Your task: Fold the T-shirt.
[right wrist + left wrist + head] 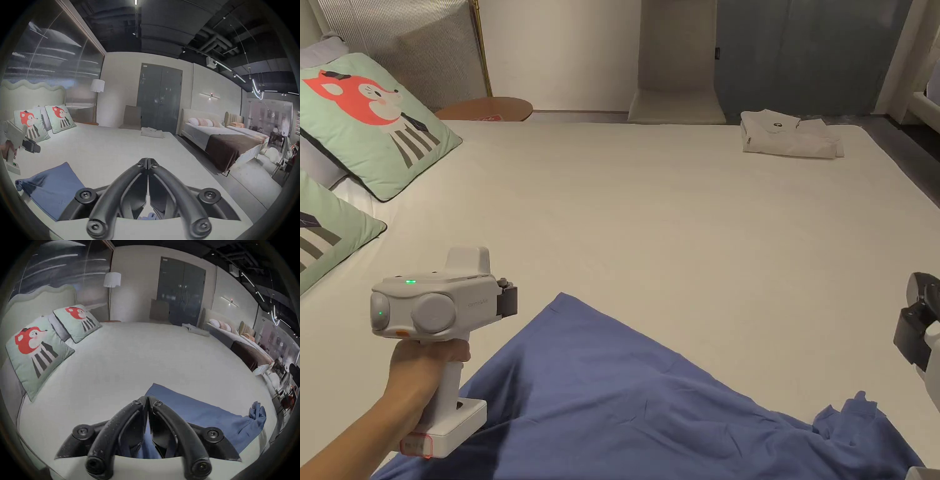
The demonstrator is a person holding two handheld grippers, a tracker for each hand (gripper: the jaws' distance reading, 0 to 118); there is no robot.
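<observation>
Clearly the soft blue cotton T-shirt (625, 400) lies rumpled at the near edge of the pale bed (687, 206), probably awaiting spreading; left gripper (148, 400) and right gripper (147, 161) hover above, fingers closed, holding nothing.

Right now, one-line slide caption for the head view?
Left gripper raised above a spread blue T-shirt on a white bed; folded white garment at the far corner.

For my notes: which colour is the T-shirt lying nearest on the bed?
Blue, plain; the T-shirt shows best in the head view.
</observation>
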